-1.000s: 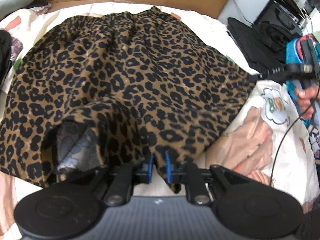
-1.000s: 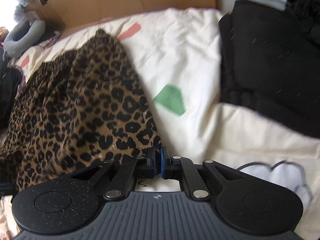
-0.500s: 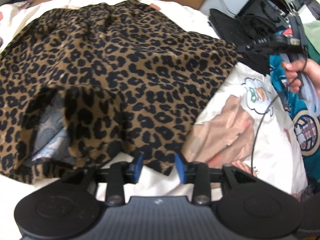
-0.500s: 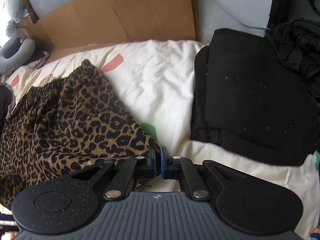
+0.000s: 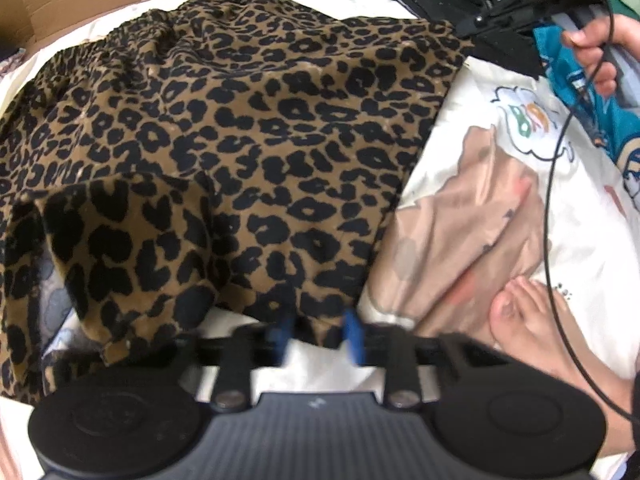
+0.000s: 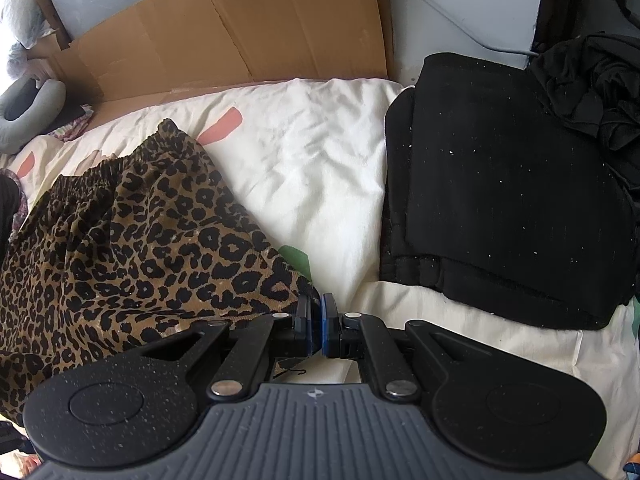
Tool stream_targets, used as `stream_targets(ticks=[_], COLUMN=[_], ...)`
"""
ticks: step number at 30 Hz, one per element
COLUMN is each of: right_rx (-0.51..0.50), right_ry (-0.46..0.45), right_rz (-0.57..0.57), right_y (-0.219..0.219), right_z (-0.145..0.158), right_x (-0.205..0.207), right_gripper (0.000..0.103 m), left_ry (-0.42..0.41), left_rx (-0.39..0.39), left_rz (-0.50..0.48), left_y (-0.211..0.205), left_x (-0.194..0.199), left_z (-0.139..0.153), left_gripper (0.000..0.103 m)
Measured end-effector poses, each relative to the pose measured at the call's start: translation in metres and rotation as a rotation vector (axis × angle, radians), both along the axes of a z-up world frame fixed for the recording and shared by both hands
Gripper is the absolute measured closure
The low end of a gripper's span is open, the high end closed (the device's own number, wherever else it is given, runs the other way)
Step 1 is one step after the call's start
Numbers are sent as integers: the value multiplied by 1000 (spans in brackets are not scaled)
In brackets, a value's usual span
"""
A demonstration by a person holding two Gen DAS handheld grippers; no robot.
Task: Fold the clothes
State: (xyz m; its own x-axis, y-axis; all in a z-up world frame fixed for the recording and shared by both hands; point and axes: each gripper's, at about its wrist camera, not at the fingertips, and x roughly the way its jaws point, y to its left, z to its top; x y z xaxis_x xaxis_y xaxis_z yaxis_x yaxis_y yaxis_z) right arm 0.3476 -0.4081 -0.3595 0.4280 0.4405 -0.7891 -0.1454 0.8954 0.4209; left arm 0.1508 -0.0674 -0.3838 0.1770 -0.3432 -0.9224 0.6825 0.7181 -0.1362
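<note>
A leopard-print skirt [image 5: 248, 128] lies spread on the cream printed bedsheet [image 5: 500, 208], its elastic waistband at the far end. My left gripper [image 5: 316, 334] is open, its blue pads on either side of the skirt's near hem corner, not closed on it. A fold on the near left shows the pale lining. In the right wrist view my right gripper [image 6: 318, 322] is shut on the skirt's [image 6: 132, 248] right hem corner. The right gripper also shows in the left wrist view [image 5: 520, 4] at the skirt's far right corner, held by a hand.
A folded black garment [image 6: 504, 216] and a crumpled black one [image 6: 588, 84] lie on the bed to the right. Flattened cardboard [image 6: 240, 36] stands along the far edge. A grey neck pillow [image 6: 28, 116] sits far left. A bare foot [image 5: 532, 320] rests near my left gripper.
My left gripper has opened and let go of the near hem. My right gripper has pulled its corner outward and back, stretching the skirt flatter.
</note>
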Motion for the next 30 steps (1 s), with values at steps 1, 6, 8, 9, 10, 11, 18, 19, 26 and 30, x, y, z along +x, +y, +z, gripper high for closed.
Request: stream_targets(ticks=[1, 6, 8, 9, 10, 11, 18, 19, 26, 30], right_rx=[0, -2, 5, 10, 16, 26, 104, 111, 143, 133], right_ry=[1, -2, 22, 45, 69, 92, 126, 127, 94, 110], right_rz=[1, 32, 41, 36, 27, 15, -30, -28, -8, -27], right_y=[0, 0, 0, 0, -1, -2, -11, -11, -1, 6], right_z=[0, 3, -1, -6, -13, -19, -39, -40, -45, -59], right_x=[0, 3, 4, 5, 5, 5, -9, -10, -8, -4], right_gripper=[101, 101, 100, 98, 97, 95, 88, 85, 61, 61], left_ry=[3, 25, 25, 25, 26, 27, 35, 35, 38, 46], left_rx=[-10, -53, -53, -50, -46, -43, -24, -24, -22, -23], left_rz=[8, 46, 51, 52, 54, 56, 81, 83, 94, 102], left_y=[3, 20, 25, 28, 30, 32, 42, 43, 45, 40], left_x=[0, 4, 3, 3, 2, 2, -1, -1, -1, 3], left_z=[3, 18, 22, 24, 25, 27, 24, 24, 27, 23], left_gripper=[91, 98, 99, 99, 99, 99, 99, 99, 99, 99])
